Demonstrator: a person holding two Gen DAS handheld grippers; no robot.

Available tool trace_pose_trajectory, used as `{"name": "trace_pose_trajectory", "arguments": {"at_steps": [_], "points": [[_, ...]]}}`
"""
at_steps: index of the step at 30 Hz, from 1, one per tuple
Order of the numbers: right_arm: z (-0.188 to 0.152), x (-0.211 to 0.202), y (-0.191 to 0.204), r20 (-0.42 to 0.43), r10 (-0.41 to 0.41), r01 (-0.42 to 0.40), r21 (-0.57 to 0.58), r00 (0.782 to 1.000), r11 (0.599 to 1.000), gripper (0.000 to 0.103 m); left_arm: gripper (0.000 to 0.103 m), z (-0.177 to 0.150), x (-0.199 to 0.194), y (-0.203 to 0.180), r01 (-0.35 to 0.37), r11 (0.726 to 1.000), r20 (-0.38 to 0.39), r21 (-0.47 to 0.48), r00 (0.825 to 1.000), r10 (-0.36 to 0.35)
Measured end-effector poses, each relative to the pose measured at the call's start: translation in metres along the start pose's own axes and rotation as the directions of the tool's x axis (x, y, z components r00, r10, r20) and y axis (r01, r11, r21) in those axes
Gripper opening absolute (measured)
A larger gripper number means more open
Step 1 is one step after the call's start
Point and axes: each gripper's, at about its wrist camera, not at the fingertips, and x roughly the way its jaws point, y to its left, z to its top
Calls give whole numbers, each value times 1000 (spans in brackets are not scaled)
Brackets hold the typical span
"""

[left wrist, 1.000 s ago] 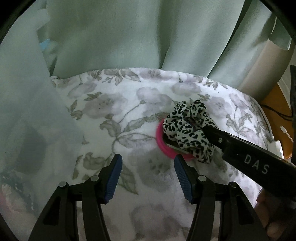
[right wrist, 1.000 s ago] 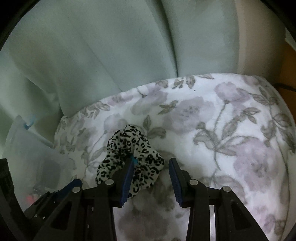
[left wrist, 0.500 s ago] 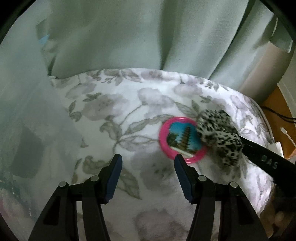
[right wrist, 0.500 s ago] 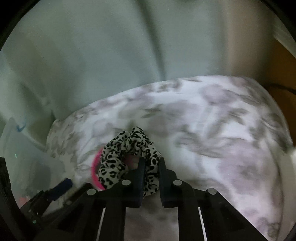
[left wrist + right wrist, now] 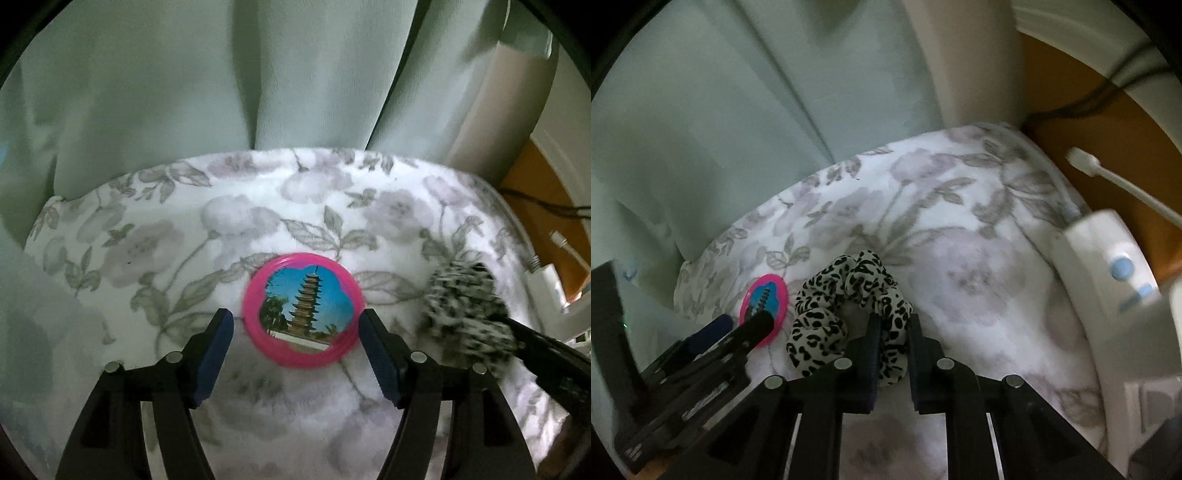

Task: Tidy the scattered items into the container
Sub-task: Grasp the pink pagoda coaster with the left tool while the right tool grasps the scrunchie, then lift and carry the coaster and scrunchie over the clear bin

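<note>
Two items showed on the floral blanket (image 5: 147, 236): a pink round mirror (image 5: 303, 309) with a pagoda picture lying flat, and a leopard-print scrunchie (image 5: 849, 310) just to its right. My left tongs (image 5: 295, 354) were spread wide, the mirror lying between the blue tips without either touching it. My right tongs (image 5: 891, 354) were pinching a fold of the scrunchie, its loop bunched ahead of the tips.
</note>
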Motion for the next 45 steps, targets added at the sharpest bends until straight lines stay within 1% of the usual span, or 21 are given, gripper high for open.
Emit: {"name": "trace_pose_trajectory", "arguments": {"at_steps": [3,6,9,14,16,19,23,26,30,36,41,45], "points": [[-3,-4,-7,-6,7,-7,14,1000,1000,14,79,3,5,-2,-9,1000,3,16,1000,9],[-4,-4,-8,-6,12,-12,18,1000,1000,14,81,4,10,-9,-35,998,8,53,999,35],[-6,-3,-6,-2,8,-8,30,1000,1000,14,83,5,12,-9,-34,998,22,50,999,33],[-6,-3,-8,1,14,-14,34,1000,999,14,82,6,12,-11,-41,998,42,54,998,39],[-5,-3,-8,1,15,-16,34,1000,999,14,74,5,10,-12,-41,997,44,58,998,39],[-7,-7,-9,-3,18,-17,41,1000,999,14,74,4,5,-15,-59,996,39,68,998,57],[-13,-14,-10,-20,12,-11,54,1000,998,14,74,0,-6,-14,-61,996,23,58,998,60],[-22,-22,-13,-38,23,-20,72,999,997,14,74,-6,-21,-14,-58,997,17,46,998,57],[-32,-38,-14,-46,34,-30,84,998,996,14,74,-9,-52,-17,-41,998,37,37,999,39],[-40,-80,-6,-2,48,-47,83,999,995,14,74,-14,-100,-21,-15,1000,66,24,998,13],[-43,-121,4,53,71,-75,79,996,994,14,74,-10,-147,-24,-6,999,139,39,990,1],[-47,-158,17,108,90,-97,59,990,994,14,74,-12,-192,-19,3,1000,206,26,979,-8]]}}
